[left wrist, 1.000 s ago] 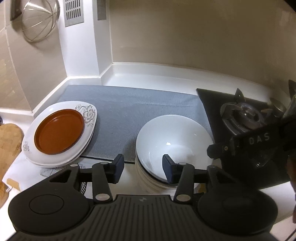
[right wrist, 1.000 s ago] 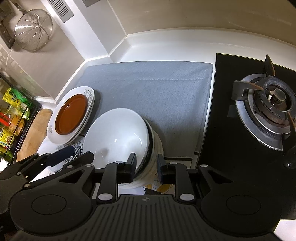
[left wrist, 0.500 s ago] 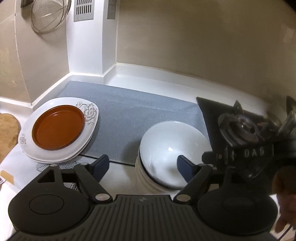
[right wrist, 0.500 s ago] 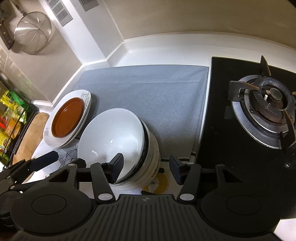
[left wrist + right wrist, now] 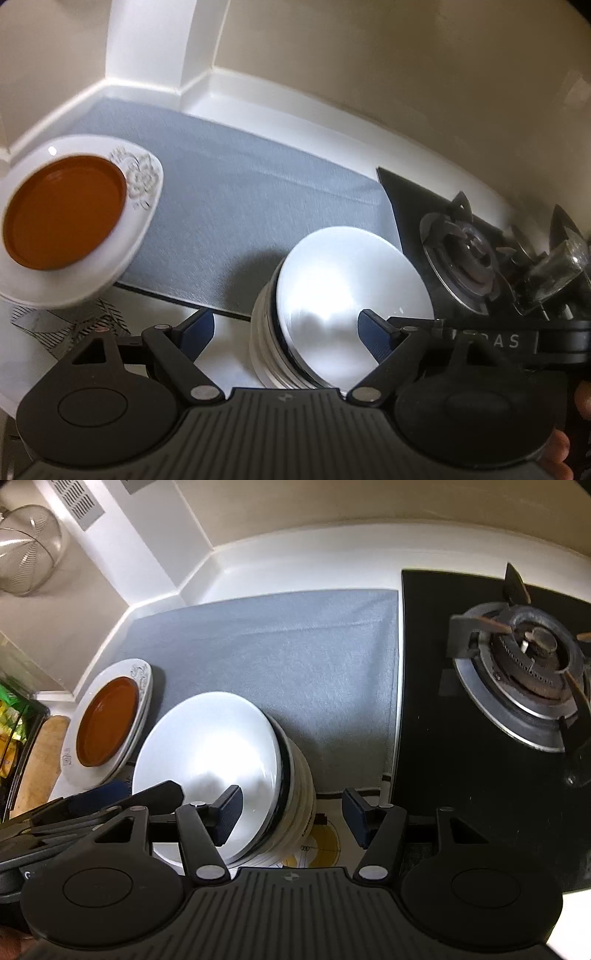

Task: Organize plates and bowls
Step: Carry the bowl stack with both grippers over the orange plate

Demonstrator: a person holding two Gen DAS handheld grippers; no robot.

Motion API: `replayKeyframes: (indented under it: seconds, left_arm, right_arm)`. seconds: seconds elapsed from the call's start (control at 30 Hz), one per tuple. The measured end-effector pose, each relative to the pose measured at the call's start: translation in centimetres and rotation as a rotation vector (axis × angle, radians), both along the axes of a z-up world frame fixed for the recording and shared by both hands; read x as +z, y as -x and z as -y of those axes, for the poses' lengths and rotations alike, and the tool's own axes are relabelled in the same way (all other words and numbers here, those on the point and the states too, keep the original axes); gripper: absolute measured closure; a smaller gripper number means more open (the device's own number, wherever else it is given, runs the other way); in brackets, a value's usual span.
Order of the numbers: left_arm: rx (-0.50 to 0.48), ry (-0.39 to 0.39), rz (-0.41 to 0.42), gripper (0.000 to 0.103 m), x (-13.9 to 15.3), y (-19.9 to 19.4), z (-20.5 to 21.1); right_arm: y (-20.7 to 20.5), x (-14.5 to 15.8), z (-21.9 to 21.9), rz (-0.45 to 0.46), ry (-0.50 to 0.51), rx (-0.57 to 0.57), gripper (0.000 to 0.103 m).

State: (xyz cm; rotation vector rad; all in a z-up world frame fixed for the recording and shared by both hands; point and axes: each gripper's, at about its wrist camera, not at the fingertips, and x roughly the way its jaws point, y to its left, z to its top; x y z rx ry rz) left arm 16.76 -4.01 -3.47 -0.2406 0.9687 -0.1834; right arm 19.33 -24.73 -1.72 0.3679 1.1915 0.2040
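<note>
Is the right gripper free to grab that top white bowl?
Probably yes: the right gripper is open, straddling the top white bowl rim, nothing between; the left gripper hovers nearby.

Bare grey mat [image 5: 280, 657] fills the frame's centre in the right wrist view, open to the back wall. The bowl stack [image 5: 221, 771] blocks the lower centre, the plate stack [image 5: 107, 723] the left, and the gas burner [image 5: 524, 672] the right.

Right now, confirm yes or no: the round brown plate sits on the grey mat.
No, the round brown plate lies on the white flowered plates beside the grey mat.
</note>
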Motion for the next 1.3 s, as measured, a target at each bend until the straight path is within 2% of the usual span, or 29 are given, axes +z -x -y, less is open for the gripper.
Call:
replayKeyframes:
  seconds: [0.13, 0.37, 0.53, 0.77, 0.93, 1.0, 1.1, 1.3]
  left_arm:
    - [-0.017, 0.031, -0.033, 0.014, -0.9, -0.6, -0.3]
    - [-0.031, 0.025, -0.091, 0.016, -2.3, -1.6, -0.6]
    - [-0.023, 0.048, -0.138, 0.018, -3.3, -2.1, -1.2]
    - [-0.022, 0.096, -0.173, 0.03, -4.1, -2.6, -1.7]
    - [-0.054, 0.138, -0.16, 0.048, -3.9, -2.7, -1.8]
    - [-0.062, 0.132, -0.155, 0.048, -3.8, -2.7, -1.7]
    - [-0.062, 0.143, -0.157, 0.05, -3.9, -2.8, -1.7]
    - [-0.079, 0.131, -0.135, 0.058, -3.4, -2.9, -2.4]
  right_arm:
    - [-0.4, -0.6, -0.1, -0.03, 0.009, -0.015, 0.041]
    - [-1.0, -2.1, -0.7, -0.084, 0.042, -0.015, 0.041]
    - [-1.4, -2.9, -0.7, -0.103, 0.008, -0.022, 0.041]
    - [-2.1, -3.2, -1.0, -0.113, -0.014, -0.004, 0.041]
    - [-2.5, -3.3, -1.2, -0.111, -0.026, 0.017, 0.042]
    - [-2.6, -3.3, -1.3, -0.109, -0.038, 0.027, 0.044]
    - [-2.7, -3.1, -1.8, -0.099, -0.047, 0.051, 0.053]
    - [-2.7, -2.9, -2.0, -0.09, -0.039, 0.069, 0.052]
